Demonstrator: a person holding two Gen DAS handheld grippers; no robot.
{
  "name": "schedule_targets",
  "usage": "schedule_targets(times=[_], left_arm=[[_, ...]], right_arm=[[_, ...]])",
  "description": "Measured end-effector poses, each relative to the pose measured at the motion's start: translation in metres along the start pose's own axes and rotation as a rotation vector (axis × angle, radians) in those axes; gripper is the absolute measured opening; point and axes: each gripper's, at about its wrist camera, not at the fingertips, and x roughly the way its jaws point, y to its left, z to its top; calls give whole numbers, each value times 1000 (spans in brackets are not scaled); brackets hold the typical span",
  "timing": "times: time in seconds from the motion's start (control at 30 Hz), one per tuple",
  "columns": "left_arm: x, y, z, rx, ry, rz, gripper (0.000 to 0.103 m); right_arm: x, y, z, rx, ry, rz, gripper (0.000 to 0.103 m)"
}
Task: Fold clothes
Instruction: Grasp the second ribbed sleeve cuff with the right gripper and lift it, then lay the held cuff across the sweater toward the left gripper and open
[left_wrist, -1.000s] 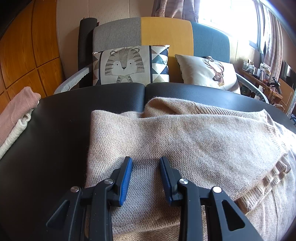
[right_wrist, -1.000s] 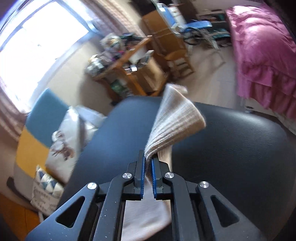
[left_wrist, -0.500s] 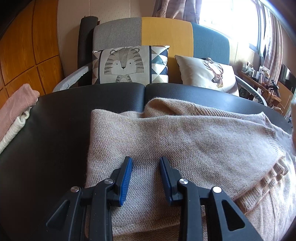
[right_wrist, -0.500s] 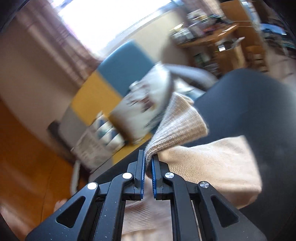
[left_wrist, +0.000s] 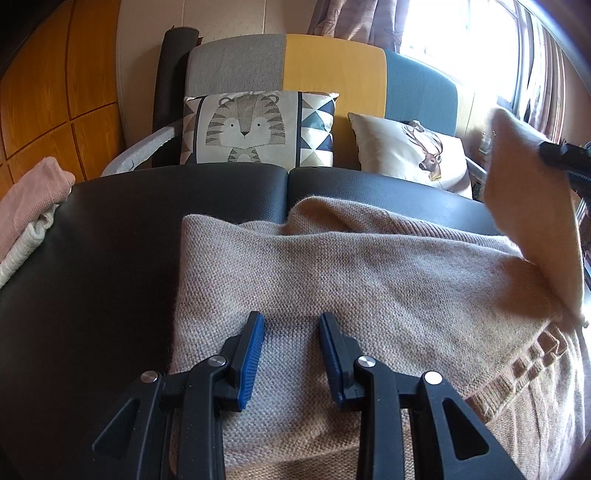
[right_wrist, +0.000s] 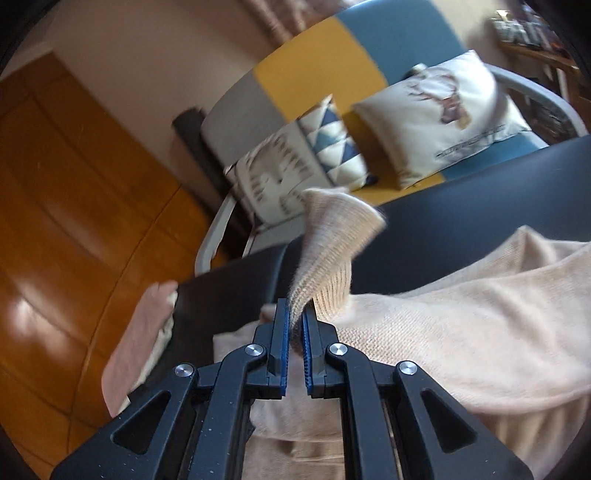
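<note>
A beige knit sweater (left_wrist: 369, 273) lies spread on a black padded surface (left_wrist: 110, 240). My left gripper (left_wrist: 291, 325) rests open just over its near left part, with nothing between the fingers. My right gripper (right_wrist: 294, 317) is shut on a ribbed end of the sweater (right_wrist: 332, 243), which stands up above the jaws. In the left wrist view that lifted flap (left_wrist: 532, 206) hangs at the right edge, with the right gripper's black body beside it. The rest of the sweater (right_wrist: 461, 317) lies below and to the right of the right gripper.
Folded pink and white clothes (left_wrist: 29, 199) are stacked at the left edge of the black surface. Behind it stands a grey, yellow and blue sofa (left_wrist: 332, 77) with a tiger cushion (left_wrist: 255, 129) and a deer cushion (left_wrist: 410, 151). Wooden panels (left_wrist: 55, 92) line the left wall.
My right gripper has swung from facing the room toward the sofa, carrying the sweater's end up and over the body. The flap now shows in the left wrist view. My left gripper stayed put.
</note>
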Motion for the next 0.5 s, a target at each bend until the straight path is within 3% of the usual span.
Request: schedule_targets(times=[0.5], left_arm=[[0, 2, -1, -16, -3, -16, 31]], right_arm=[[61, 45, -59, -138, 171, 34, 7]])
